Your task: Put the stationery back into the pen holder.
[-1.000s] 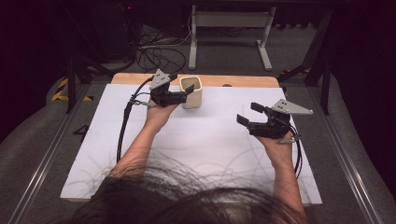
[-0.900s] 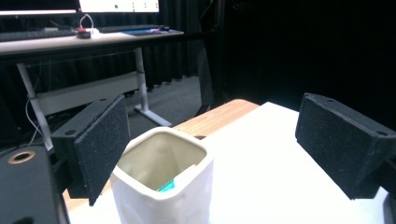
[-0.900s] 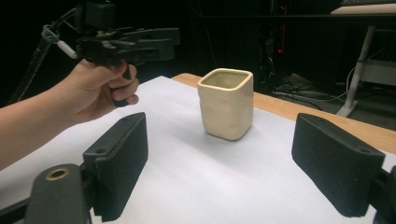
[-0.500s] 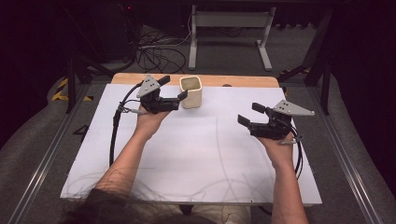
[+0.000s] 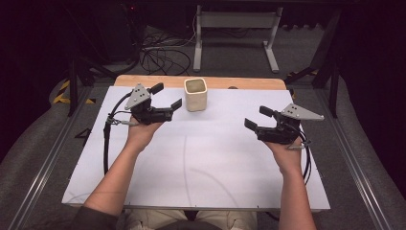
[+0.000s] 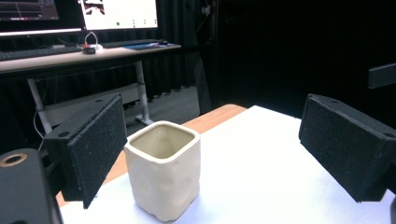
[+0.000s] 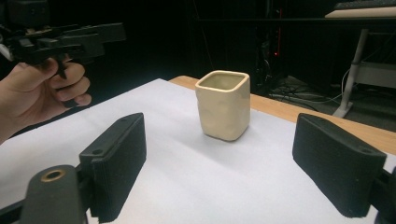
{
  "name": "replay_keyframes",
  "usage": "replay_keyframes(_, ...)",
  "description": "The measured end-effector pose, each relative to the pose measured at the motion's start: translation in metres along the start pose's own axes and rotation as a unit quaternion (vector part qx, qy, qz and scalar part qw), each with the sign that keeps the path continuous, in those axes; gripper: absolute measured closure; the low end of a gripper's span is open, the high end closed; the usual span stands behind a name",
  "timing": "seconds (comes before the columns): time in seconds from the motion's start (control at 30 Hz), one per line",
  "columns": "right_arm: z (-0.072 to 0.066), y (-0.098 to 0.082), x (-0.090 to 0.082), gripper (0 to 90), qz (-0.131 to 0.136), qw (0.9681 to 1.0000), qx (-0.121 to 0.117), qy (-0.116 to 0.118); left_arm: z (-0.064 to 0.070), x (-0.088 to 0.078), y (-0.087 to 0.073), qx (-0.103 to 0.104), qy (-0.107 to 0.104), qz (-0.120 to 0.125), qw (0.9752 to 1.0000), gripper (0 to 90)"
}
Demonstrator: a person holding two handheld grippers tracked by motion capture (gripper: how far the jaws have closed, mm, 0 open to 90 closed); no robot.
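A cream square cup (image 5: 196, 94) stands upright and empty on the white table top (image 5: 201, 163), near its far edge. In the high view my left gripper (image 5: 167, 96) hovers just left of the cup, open, jaws pointing right towards it without touching. The left gripper view has the cup (image 6: 163, 170) low between my open left gripper's (image 6: 219, 144) pads, close to the left pad (image 6: 93, 149). At the right of the table my right gripper (image 5: 257, 117) is open and holds nothing. The right gripper view looks past my open right gripper (image 7: 226, 163) at the cup (image 7: 224, 105) farther off.
A wooden board edge (image 5: 143, 80) runs along the table's far side. Beyond it are floor cables (image 5: 158, 52) and a desk frame (image 5: 234, 28). A desk with monitors (image 6: 116, 11) shows in the left gripper view. Metal rails (image 5: 43, 172) flank the table.
My left gripper has drawn back leftwards from the cup, where its jaws were at the rim. The person's head has left the bottom of the high view. The right gripper has barely moved.
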State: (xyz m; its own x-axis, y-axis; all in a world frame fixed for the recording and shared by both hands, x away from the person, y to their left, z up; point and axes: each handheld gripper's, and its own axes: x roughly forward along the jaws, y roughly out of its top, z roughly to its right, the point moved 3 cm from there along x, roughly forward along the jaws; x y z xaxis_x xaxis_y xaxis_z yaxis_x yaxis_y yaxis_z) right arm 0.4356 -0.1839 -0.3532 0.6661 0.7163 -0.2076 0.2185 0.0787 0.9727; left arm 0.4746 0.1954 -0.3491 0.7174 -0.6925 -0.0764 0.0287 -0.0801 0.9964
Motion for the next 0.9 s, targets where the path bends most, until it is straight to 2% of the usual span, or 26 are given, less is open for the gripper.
replay_keyframes(0.43,-0.002,0.0,-0.004,17.4,0.006,1.0,-0.001,-0.003,0.001,-0.039,-0.006,-0.004,0.002,0.004,1.0,8.4)
replay_keyframes(0.7,-0.002,-0.001,-0.006,17.1,0.009,1.0,-0.001,-0.004,0.004,-0.058,-0.007,0.001,0.003,0.008,1.0,8.0)
replay_keyframes(0.9,-0.003,-0.002,-0.008,17.0,0.011,0.9999,-0.002,-0.005,0.005,-0.073,-0.014,-0.002,0.006,0.005,1.0,7.6)
